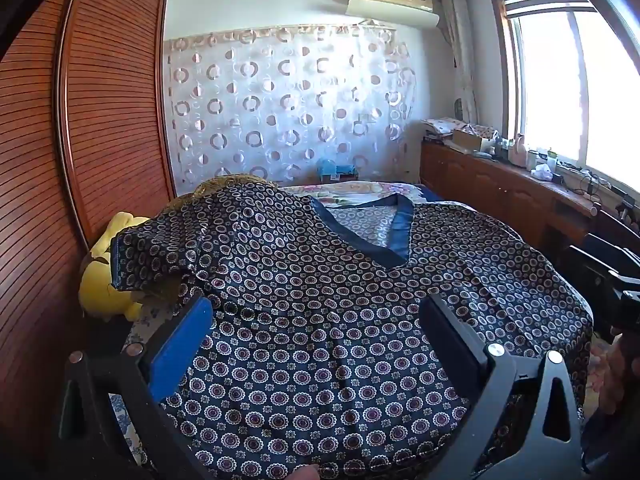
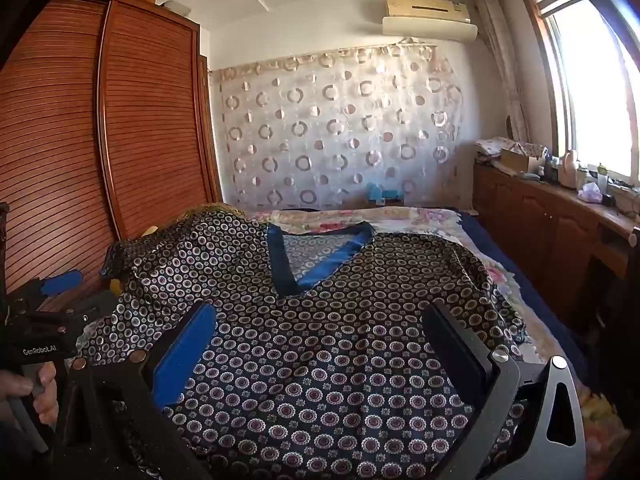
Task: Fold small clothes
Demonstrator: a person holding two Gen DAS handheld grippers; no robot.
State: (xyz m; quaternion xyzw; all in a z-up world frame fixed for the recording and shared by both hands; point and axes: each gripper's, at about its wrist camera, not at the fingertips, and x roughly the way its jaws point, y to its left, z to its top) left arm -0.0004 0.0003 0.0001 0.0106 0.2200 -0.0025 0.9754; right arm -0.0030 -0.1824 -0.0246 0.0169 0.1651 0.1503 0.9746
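"GenRobot.AI" on left gripper (image 2: 60, 284) body

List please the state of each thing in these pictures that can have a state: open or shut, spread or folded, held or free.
Left gripper: open, holding nothing.
Right gripper: open, holding nothing.
Shirt: spread flat on the bed, not yet folded; left sleeve rumpled.
Wardrobe: doors shut.
Window: cannot tell, too bright.

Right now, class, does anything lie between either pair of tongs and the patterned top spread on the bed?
Nothing visible does. The left tongs and the right tongs both stand open directly over the patterned top, with only cloth showing between their fingers. The yellow plush toy sits off beside the sleeve.
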